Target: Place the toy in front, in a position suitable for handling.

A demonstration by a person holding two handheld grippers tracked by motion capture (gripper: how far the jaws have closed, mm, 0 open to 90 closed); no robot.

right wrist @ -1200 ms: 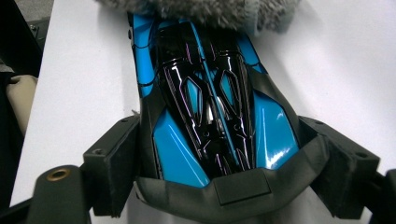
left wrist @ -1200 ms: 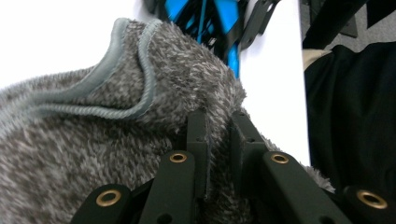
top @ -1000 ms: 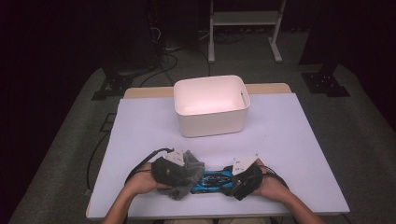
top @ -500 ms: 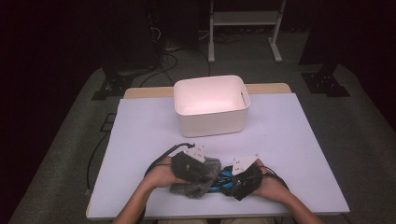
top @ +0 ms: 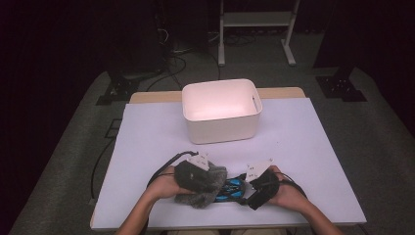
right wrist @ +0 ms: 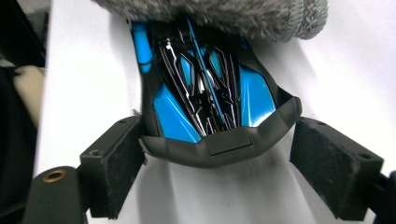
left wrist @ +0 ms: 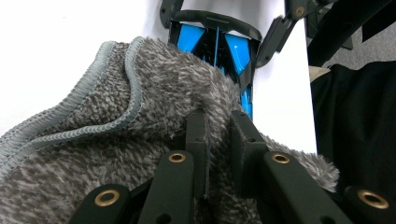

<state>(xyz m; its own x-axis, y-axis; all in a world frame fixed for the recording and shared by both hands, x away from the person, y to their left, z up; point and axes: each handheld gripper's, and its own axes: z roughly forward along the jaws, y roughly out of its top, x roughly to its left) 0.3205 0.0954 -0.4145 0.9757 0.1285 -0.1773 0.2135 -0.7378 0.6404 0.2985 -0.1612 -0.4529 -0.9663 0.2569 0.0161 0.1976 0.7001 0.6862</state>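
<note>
The fingers (left wrist: 198,135) of the left gripper (left wrist: 215,140) are pinching a fold of the grey fuzzy cloth (left wrist: 116,140), closed tight on the pile, so the cloth is hanging from them and draping over the near end of the blue and black toy car (left wrist: 215,51). The fingers (right wrist: 112,172) of the right gripper (right wrist: 215,177) are standing apart on either side of the car's black end; the left one looks to be touching it while the right one is sitting clear with a visible gap, so they are bracketing the car and steadying it rather than clamping it, probably so it is staying put while the cloth is rubbing over it. In the high view the cloth (top: 208,188) and the car (top: 230,188) are lying at the near edge of the white tabletop (top: 303,147), between the two hands, with the white bin (top: 220,110) standing well apart farther back. Compared with a second ago, the left gripper (top: 193,174) and the cloth are sitting farther toward the car, covering more of it, while the right gripper (top: 262,188) is keeping its place.
</note>
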